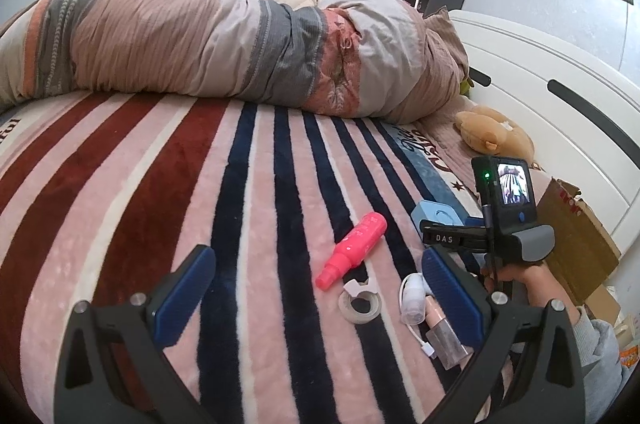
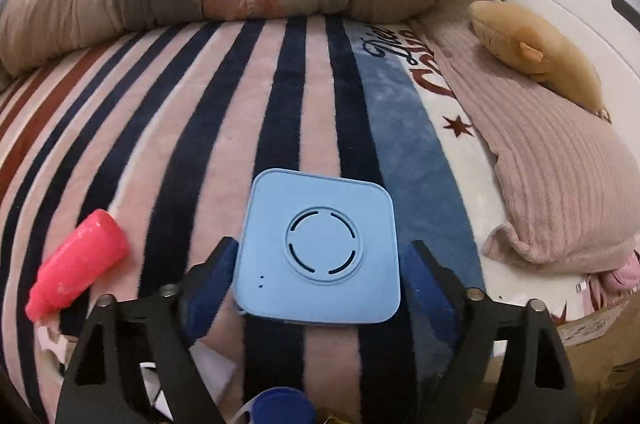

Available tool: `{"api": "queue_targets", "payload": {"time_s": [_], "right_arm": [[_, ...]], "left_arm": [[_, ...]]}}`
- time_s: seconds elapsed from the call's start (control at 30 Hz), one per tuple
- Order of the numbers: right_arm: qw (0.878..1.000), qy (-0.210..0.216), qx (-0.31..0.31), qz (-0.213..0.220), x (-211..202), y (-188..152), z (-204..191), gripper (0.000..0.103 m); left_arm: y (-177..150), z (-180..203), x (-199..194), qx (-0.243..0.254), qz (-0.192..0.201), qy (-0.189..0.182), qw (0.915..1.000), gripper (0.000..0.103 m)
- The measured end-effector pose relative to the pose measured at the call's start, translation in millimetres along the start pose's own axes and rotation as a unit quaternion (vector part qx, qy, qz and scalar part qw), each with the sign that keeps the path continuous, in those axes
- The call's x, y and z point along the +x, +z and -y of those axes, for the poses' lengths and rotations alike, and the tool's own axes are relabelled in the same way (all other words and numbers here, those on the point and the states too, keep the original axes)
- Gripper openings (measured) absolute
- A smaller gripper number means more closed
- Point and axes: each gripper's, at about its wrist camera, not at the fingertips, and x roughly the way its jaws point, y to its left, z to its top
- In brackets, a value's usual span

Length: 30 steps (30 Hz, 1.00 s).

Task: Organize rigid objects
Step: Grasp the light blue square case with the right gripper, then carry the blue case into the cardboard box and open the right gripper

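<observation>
A light blue square box (image 2: 320,252) lies flat on the striped blanket, between the fingers of my right gripper (image 2: 320,260); the jaws are wide and the left pad is at its edge. The box also shows in the left wrist view (image 1: 434,214). A pink spray bottle (image 1: 352,250) lies left of it, seen too in the right wrist view (image 2: 76,264). Below it lie a tape roll (image 1: 360,302), a white charger with cable (image 1: 412,298) and a small clear-capped bottle (image 1: 442,334). My left gripper (image 1: 316,288) is open and empty above these. The right gripper's body (image 1: 504,220) is held at the right.
A rolled duvet (image 1: 240,47) lies across the far side of the bed. A tan plush toy (image 2: 536,51) and a ribbed pink pillow (image 2: 560,175) lie at the right by the white headboard (image 1: 560,95). A cardboard box (image 1: 576,236) stands beside the bed. A blue cap (image 2: 280,406) sits below the right gripper.
</observation>
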Motion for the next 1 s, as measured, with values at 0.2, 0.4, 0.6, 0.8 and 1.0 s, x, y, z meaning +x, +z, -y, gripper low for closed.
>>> {"api": "queue_targets", "payload": {"time_s": [0.2, 0.4, 0.6, 0.8, 1.0], "right_arm": [[0.999, 0.031, 0.01, -0.038, 27.9, -1.2, 9.8, 0.089], [0.996, 0.078, 0.023, -0.029, 17.3, -5.9, 12.5, 0.078], [0.984, 0.175, -0.042, 0.013, -45.2, -20.9, -15.5, 0.078], [0.958, 0.243, -0.134, 0.075, -122.6, -53.7, -40.3, 0.078], [0.934, 0.272, -0.189, 0.134, -167.8, -90.5, -54.3, 0.078]], "left_arm": [[-1.0, -5.2, 1.9, -0.004, -0.004, 0.008, 1.0, 0.102], [-0.4, -6.1, 2.7, -0.004, -0.004, 0.009, 0.9999, 0.102], [-1.0, -3.5, 6.4, 0.001, -0.009, 0.008, 0.9999, 0.102], [-2.9, 3.2, 8.7, -0.002, -0.02, -0.049, 0.9986, 0.102], [-6.9, 24.9, 7.3, -0.005, -0.04, -0.184, 0.982, 0.101]]}}
